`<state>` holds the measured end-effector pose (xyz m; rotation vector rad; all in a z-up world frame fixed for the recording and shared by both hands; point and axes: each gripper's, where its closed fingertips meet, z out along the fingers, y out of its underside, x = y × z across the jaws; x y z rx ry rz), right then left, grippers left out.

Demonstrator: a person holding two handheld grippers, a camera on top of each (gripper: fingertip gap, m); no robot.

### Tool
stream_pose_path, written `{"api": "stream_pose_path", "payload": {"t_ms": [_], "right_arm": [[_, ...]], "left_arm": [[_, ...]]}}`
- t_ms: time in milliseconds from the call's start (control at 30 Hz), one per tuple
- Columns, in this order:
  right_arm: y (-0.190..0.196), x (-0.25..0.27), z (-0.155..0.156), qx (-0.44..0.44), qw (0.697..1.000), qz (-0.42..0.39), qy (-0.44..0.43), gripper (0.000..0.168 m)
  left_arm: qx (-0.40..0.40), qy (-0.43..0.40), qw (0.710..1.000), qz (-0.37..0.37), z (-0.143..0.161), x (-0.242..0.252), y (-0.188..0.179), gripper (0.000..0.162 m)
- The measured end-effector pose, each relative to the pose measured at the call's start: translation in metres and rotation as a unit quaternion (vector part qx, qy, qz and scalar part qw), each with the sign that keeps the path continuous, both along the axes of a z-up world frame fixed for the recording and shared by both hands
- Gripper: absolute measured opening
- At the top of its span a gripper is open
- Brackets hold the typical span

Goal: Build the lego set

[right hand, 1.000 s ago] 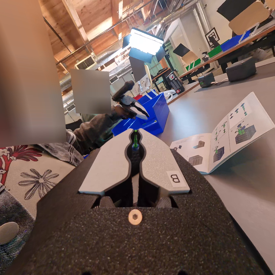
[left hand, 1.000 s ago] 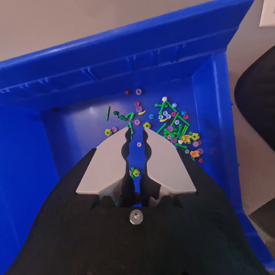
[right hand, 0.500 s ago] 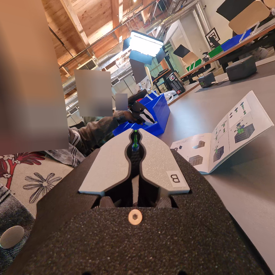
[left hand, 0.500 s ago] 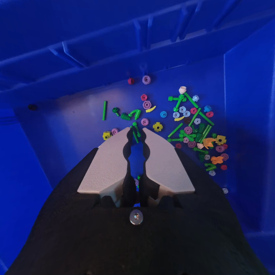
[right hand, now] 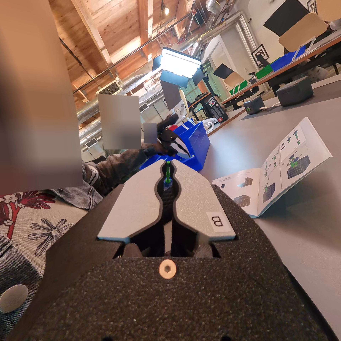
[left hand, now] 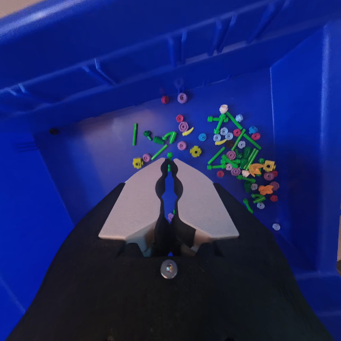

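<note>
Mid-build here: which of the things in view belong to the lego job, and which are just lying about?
Job:
- blue bin of loose pieces
- green stem piece in the left tongs
- green stem on a blue piece in the right tongs
- open instruction booklet

Lying about:
- dark cases
- studio light

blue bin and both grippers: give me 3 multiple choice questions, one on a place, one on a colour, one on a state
1. Where are most loose pieces in the blue bin?
A. left wall
B. right side of the floor
C. on the rim

2. What colour is the stem piece in the right gripper?
A. green
B. red
C. white

3. What is the left gripper doing?
A. wide open above the table
C. resting on the booklet
B. closed on a small green piece

Answers:
1 B, the cluster lies by the right wall.
2 A, a green stem on a blue base.
3 B, tips pinch it inside the bin.
</note>
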<state>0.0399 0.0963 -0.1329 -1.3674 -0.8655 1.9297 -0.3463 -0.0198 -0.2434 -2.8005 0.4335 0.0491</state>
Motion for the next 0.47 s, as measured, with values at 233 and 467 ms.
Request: {"api": "stream_pose_path", "payload": {"t_ms": [233, 467], "right_arm": [[0.0, 0.002, 0.001, 0.0, 1.0, 0.0, 0.007, 0.003], [0.005, 0.006, 0.005, -0.02, 0.999, -0.002, 0.029, 0.003]], "left_arm": [[0.029, -0.016, 0.999, 0.003, 0.016, -0.003, -0.004, 0.003], [0.205, -0.133, 0.969, -0.044, 0.096, 0.078, 0.029, 0.003]]}}
